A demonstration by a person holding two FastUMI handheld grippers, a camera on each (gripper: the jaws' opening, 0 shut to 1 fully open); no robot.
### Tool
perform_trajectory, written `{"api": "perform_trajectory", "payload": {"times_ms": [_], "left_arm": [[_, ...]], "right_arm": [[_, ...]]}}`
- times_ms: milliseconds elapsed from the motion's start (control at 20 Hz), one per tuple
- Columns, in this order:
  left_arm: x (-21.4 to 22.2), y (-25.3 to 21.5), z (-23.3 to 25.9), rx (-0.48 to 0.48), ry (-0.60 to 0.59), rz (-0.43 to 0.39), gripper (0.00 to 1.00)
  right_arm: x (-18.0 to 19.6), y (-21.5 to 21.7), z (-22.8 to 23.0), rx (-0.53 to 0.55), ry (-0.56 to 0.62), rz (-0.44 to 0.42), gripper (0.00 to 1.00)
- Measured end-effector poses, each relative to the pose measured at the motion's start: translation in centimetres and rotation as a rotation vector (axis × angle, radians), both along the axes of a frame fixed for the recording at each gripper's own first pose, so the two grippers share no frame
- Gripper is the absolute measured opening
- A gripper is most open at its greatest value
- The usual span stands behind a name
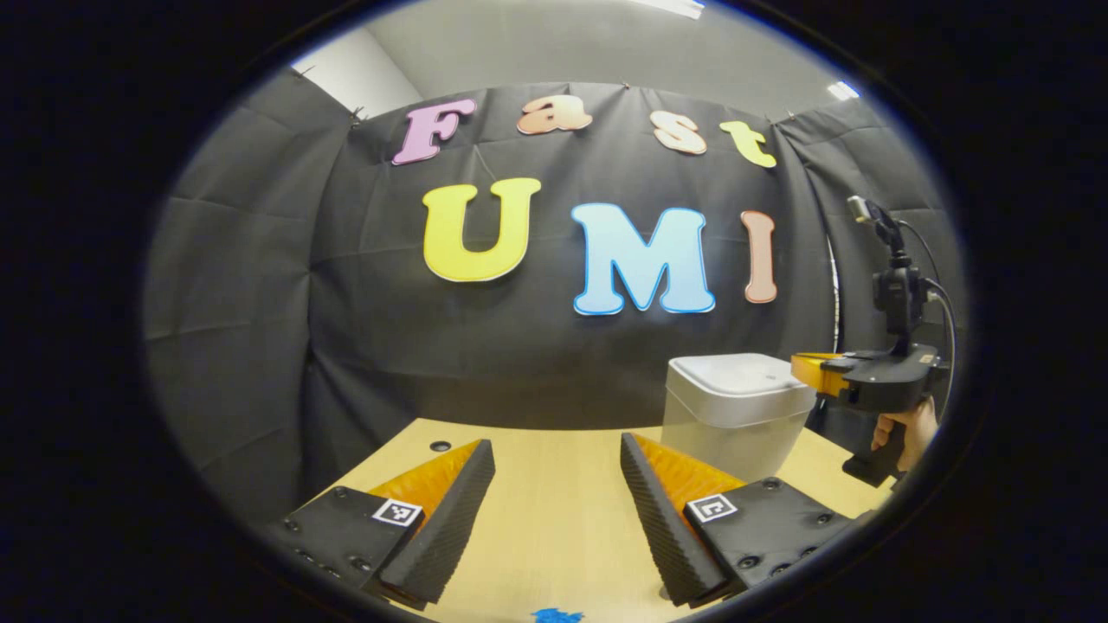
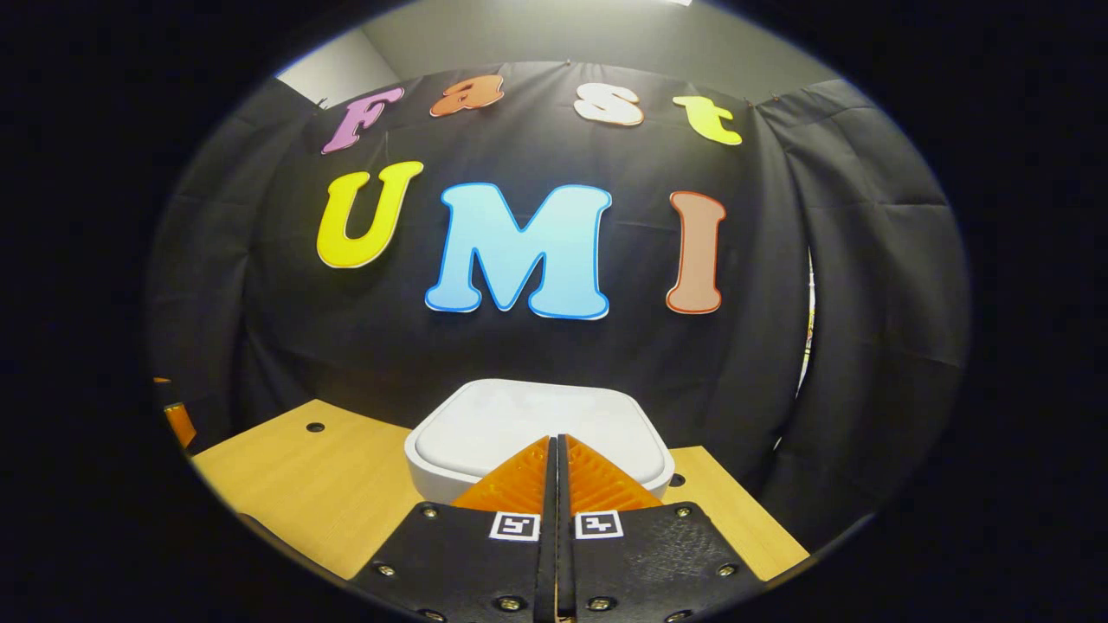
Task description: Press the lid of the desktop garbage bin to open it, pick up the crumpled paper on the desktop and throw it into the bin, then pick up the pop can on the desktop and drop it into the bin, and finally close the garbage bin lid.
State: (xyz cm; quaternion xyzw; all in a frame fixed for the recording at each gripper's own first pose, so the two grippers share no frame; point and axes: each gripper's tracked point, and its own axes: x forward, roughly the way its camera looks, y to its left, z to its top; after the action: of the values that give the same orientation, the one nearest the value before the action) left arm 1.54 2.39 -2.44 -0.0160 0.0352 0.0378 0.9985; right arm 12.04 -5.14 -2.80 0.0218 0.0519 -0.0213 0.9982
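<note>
A white desktop bin stands on the wooden table, its lid down flat. In the right gripper view my right gripper is shut with nothing in it, its tips over the near edge of the lid. The left gripper view shows that same gripper from the side, held by a hand, its tip just above the lid's right edge. My left gripper is open over bare table to the left of the bin, nothing between its fingers.
The light wooden table has small round holes near its back edge. A blue mark lies on the table at the bottom of the left gripper view. Black cloth walls close in behind and at both sides.
</note>
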Motion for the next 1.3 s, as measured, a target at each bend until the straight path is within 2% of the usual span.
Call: {"api": "perform_trajectory", "payload": {"times_ms": [150,400,500,650,750,850,1000,1300], "left_arm": [[0.0,0.2,0.1,0.005,-0.003,0.005,0.96],[0.5,0.1,-0.2,-0.004,0.004,0.003,0.96],[0.5,0.0,-0.4,0.001,0.007,0.001,0.95],[0.3,0.3,0.1,0.000,-0.007,0.006,0.96],[0.2,0.5,0.3,-0.002,-0.015,0.007,0.96],[-0.1,0.5,0.6,-0.008,-0.022,0.006,0.96],[-0.5,0.5,0.8,-0.006,-0.032,0.008,0.96],[-1.1,1.3,0.6,-0.021,-0.033,0.032,0.96]], "right_arm": [[0.7,-0.3,-0.2,-0.005,0.019,-0.004,0.01],[0.7,-0.4,-1.1,-0.085,0.037,0.002,0.01],[0.6,-0.4,-1.0,-0.048,0.033,0.015,0.01],[0.8,-0.3,-1.0,0.069,0.050,0.037,0.01],[1.0,-0.2,-0.9,0.074,0.072,0.049,0.01],[1.0,-0.5,0.3,0.060,0.076,0.049,0.01],[1.0,-1.1,3.5,0.033,0.004,0.035,0.01],[0.8,-1.7,7.3,-0.005,-0.077,0.010,0.01]]}}
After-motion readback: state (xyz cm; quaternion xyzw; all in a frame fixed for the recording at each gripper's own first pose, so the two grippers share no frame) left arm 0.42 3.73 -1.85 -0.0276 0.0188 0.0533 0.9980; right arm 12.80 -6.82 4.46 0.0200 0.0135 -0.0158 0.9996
